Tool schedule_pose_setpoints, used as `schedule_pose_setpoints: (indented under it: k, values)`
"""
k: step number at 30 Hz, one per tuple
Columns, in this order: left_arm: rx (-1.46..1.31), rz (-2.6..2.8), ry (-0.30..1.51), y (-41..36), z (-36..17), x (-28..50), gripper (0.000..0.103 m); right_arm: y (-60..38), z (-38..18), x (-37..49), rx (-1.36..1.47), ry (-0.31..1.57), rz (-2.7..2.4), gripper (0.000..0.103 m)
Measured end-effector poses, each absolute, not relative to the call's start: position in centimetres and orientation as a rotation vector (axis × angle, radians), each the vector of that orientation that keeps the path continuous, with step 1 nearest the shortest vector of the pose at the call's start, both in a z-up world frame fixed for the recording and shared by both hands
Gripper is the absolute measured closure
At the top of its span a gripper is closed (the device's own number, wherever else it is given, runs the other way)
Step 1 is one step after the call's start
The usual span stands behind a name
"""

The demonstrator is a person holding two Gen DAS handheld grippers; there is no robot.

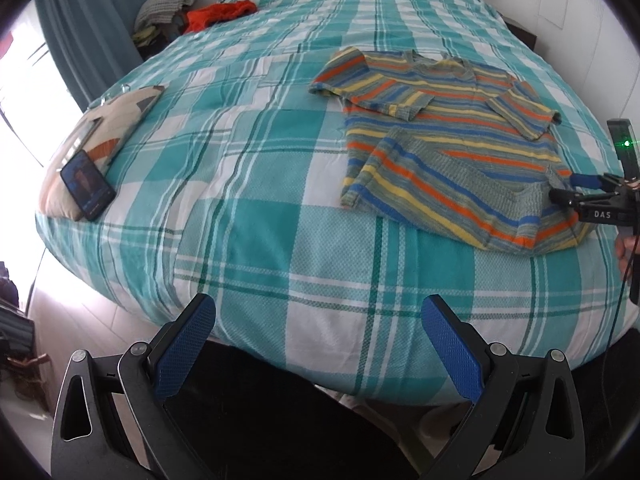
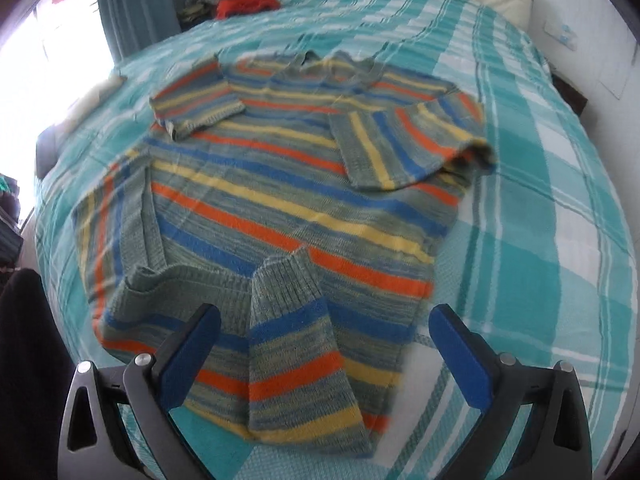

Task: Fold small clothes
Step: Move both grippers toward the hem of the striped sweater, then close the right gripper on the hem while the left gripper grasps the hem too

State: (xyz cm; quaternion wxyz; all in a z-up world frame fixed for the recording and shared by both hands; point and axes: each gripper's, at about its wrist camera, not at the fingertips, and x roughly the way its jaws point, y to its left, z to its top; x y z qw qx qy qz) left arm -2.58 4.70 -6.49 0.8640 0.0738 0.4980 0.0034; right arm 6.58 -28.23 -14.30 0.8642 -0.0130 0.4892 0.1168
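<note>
A small knit sweater (image 1: 448, 148) striped in orange, yellow, blue and grey-green lies flat on the right half of the bed, both sleeves folded in over its chest. My left gripper (image 1: 320, 308) hangs open over bare bedcover near the bed's front edge, well to the left of the sweater. My right gripper (image 1: 568, 188) reaches in from the right at the sweater's near hem. In the right wrist view the right gripper (image 2: 325, 316) stands open above the sweater (image 2: 280, 208), with a turned-up ribbed flap of hem (image 2: 288, 320) lying between its blue pads and touching neither.
A teal and white plaid cover (image 1: 280, 184) spans the bed. A phone (image 1: 88, 184) rests on a cushion (image 1: 120, 116) at the left edge. An orange garment (image 1: 222, 14) and a grey clothes pile (image 1: 168, 0) sit at the far left corner. A hand (image 1: 626, 248) shows at the right.
</note>
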Motion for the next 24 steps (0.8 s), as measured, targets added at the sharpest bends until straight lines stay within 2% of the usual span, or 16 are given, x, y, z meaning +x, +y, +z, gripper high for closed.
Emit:
schedule_pose_setpoints:
  k: [1,2,3,8,11,13,15,16,20,24]
  values:
    - [0.159,0.016,1.043,5.1,-6.6,-2.8,0.0,-28.0,-14.6,6.5,-0.027,1.026,0.292,0.046]
    - [0.161,0.025,1.044,5.6,-6.7,-2.9,0.0,-27.5,-14.8,6.2,-0.024,1.029,0.352,0.092]
    - [0.161,0.033,1.046,6.1,-6.8,-3.1,0.0,-27.0,-14.6,5.5,-0.044,1.03,0.386,0.095]
    - [0.149,0.074,1.035,8.7,-6.9,-3.6,0.0,-24.5,-12.3,-3.3,-0.281,1.072,0.692,0.095]
    - [0.143,0.082,1.03,9.5,-7.1,-3.8,0.0,-26.5,-12.7,-9.3,-0.434,1.14,0.689,0.093]
    - [0.143,0.076,1.039,9.5,-7.6,-3.5,0.0,-29.7,-13.7,-11.0,-0.39,1.225,0.636,0.092]
    - [0.144,0.071,1.046,9.1,-8.0,-3.2,0.0,-32.7,-14.5,-11.6,-0.348,1.272,0.535,0.08]
    - [0.14,0.071,1.05,8.9,-8.2,-3.0,0.0,-33.8,-14.5,-11.6,-0.334,1.268,0.485,0.071]
    - [0.098,0.041,1.06,8.1,-8.6,-2.6,0.0,-35.0,-11.2,-9.4,-0.134,1.135,0.407,0.07]
    - [0.074,0.023,1.084,7.2,-8.9,-2.2,0.0,-28.8,-8.0,-3.0,0.018,0.984,0.432,0.068]
